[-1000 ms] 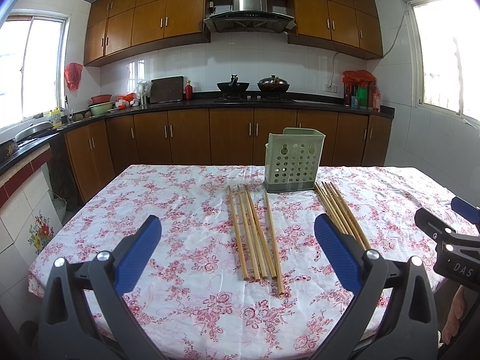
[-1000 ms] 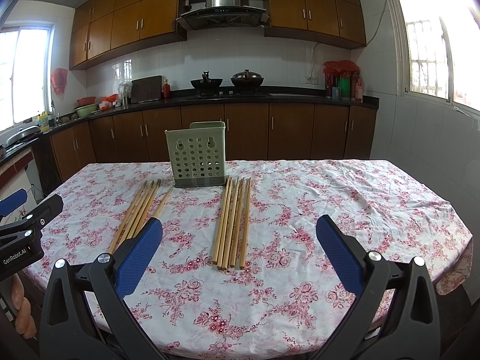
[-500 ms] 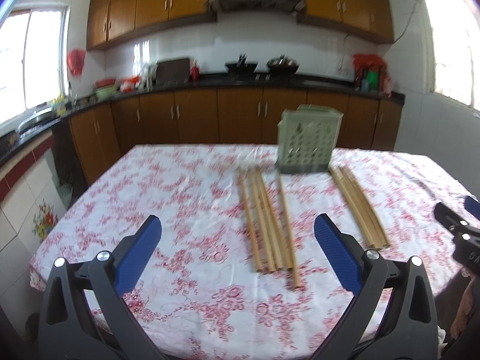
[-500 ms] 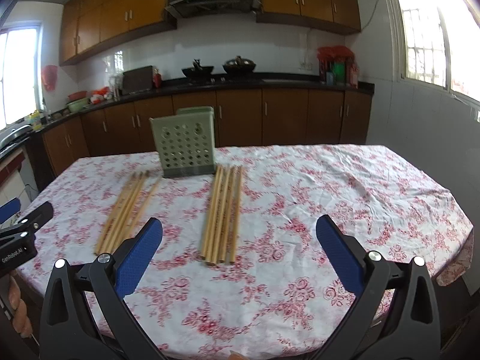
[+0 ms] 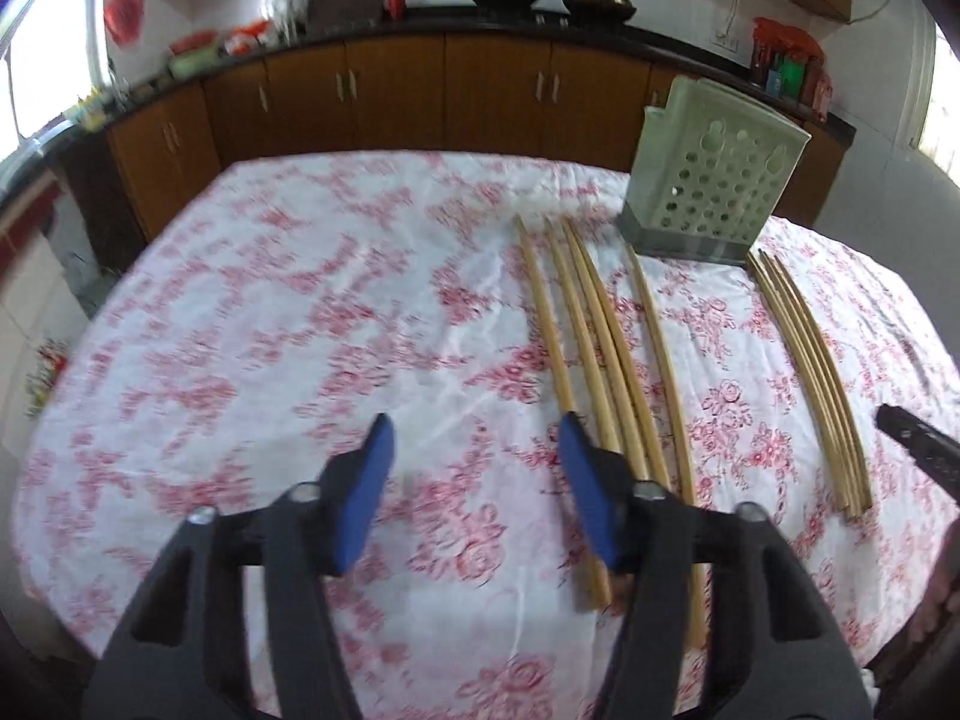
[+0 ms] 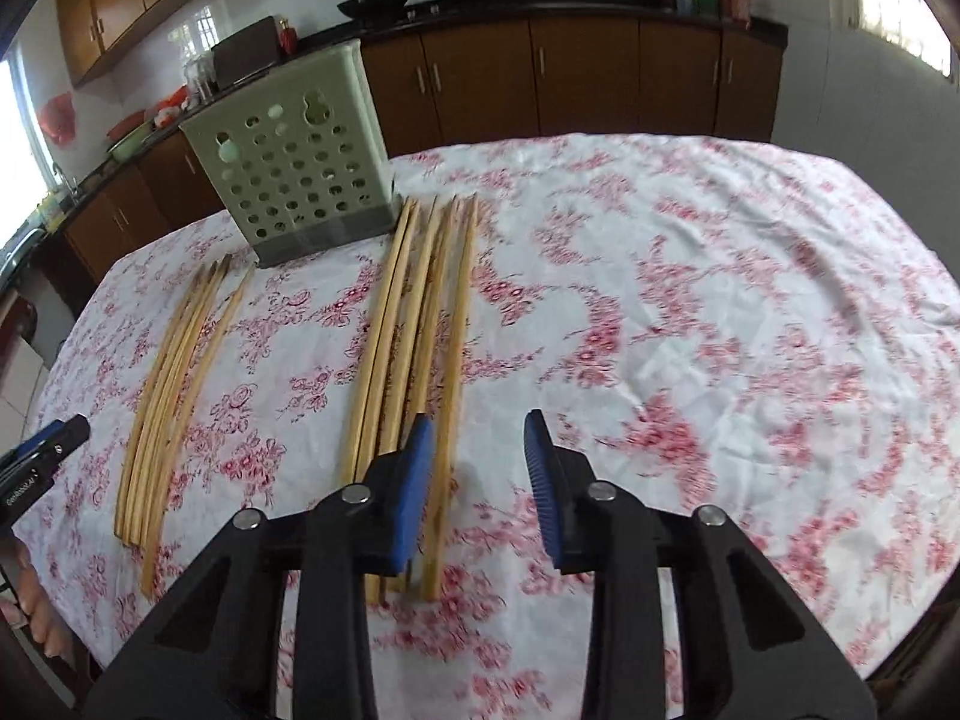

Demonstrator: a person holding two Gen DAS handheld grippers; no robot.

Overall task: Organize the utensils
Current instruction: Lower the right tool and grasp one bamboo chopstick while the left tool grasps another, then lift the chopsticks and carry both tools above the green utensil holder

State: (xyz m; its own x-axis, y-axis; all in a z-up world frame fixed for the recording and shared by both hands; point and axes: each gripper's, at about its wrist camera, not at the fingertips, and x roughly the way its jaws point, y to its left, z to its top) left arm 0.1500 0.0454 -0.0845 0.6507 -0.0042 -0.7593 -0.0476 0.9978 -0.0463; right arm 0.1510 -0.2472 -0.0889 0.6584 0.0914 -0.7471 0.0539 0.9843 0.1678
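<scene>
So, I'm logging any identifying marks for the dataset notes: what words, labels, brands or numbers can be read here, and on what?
Left gripper body, at the right wrist view's left edge: white lettering, too blurred to read.
Right gripper: no text shows.
Utensil holder: no text, only holes.
Counter bottles: too blurred to read.
Nothing else carries text.

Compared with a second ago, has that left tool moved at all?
Yes. The left tool has come forward and dipped toward the table; the green basket and left chopstick bundle now look nearer, and its fingers stand closer together.
</scene>
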